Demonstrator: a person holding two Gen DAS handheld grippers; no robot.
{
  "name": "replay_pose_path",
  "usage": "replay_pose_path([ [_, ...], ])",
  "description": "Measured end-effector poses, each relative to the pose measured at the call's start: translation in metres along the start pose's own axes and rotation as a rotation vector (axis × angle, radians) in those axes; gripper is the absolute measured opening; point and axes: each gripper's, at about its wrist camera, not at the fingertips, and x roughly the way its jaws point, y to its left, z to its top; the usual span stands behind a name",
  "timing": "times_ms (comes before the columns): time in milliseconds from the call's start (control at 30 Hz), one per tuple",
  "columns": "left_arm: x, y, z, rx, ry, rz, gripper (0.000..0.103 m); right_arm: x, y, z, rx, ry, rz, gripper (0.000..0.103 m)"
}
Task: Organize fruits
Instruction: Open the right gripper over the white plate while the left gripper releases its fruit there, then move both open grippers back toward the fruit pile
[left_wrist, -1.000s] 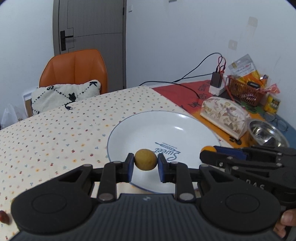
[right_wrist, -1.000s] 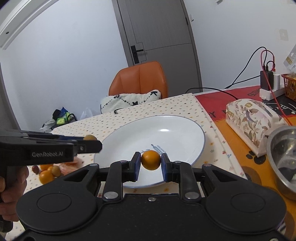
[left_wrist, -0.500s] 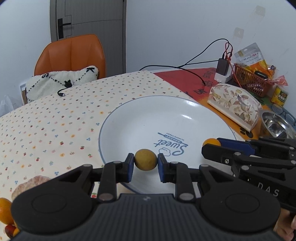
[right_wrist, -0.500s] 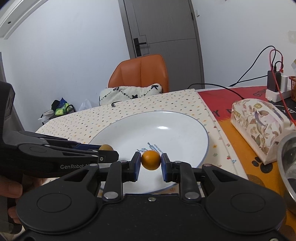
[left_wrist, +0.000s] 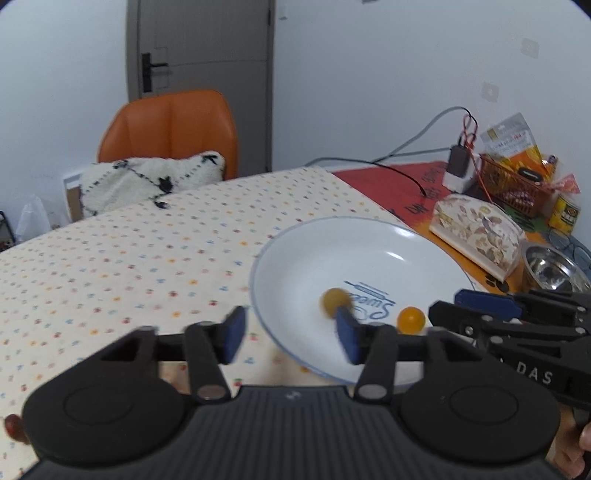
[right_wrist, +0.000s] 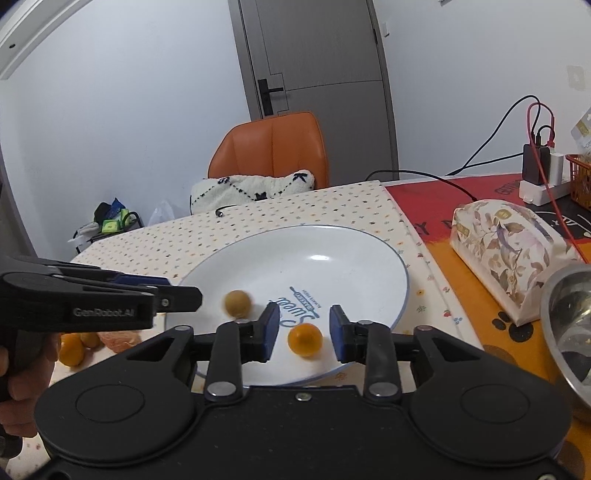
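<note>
Both your grippers, left (left_wrist: 290, 334) and right (right_wrist: 300, 338), are opening, empty; two small round fruits, yellow (right_wrist: 238, 302) and orange (right_wrist: 304, 339), likely roll on the plate (right_wrist: 369, 254).

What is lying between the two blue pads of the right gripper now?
In the right wrist view, a small orange fruit lies on the white plate between the opening pads of the right gripper, touching neither.
</note>
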Motion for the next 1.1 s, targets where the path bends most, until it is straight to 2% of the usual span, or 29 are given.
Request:
replay_pose_path([
  [67,-0.009,0.005,-0.002,-0.008,-0.029,0.013,0.077,-0.003,0.005,0.000,-0.009,-0.004,0.004,0.037],
  [133,-0.017,0.009,-0.003,-0.010,-0.049,0.030,0.084,-0.007,0.009,-0.001,-0.014,-0.010,0.005,0.048],
  [233,-0.027,0.014,-0.006,-0.012,-0.060,0.031,0.087,-0.013,0.015,-0.002,-0.023,-0.032,-0.003,0.065],
  [333,-0.038,0.021,-0.009,-0.021,-0.072,0.055,0.092,-0.019,0.021,-0.003,-0.028,-0.049,-0.003,0.077],
  [467,-0.055,0.033,-0.015,-0.046,-0.104,0.079,0.096,-0.023,0.026,-0.005,-0.023,-0.045,-0.001,0.080],
  [567,-0.065,0.044,-0.020,-0.087,-0.102,0.076,0.098,-0.028,0.031,-0.006,-0.015,-0.057,-0.001,0.093],
  [600,-0.068,0.048,-0.022,-0.098,-0.103,0.073,0.098,-0.030,0.034,-0.007,-0.014,-0.065,-0.003,0.101],
  [633,-0.071,0.052,-0.024,-0.104,-0.103,0.073,0.098,-0.032,0.036,-0.008,-0.011,-0.075,0.001,0.103],
  [1000,-0.105,0.094,-0.048,-0.174,-0.099,0.144,0.099,-0.038,0.067,-0.015,-0.037,-0.061,0.038,0.103],
  [1100,-0.115,0.106,-0.056,-0.206,-0.123,0.172,0.103,-0.038,0.075,-0.017,-0.036,-0.055,0.044,0.103],
])
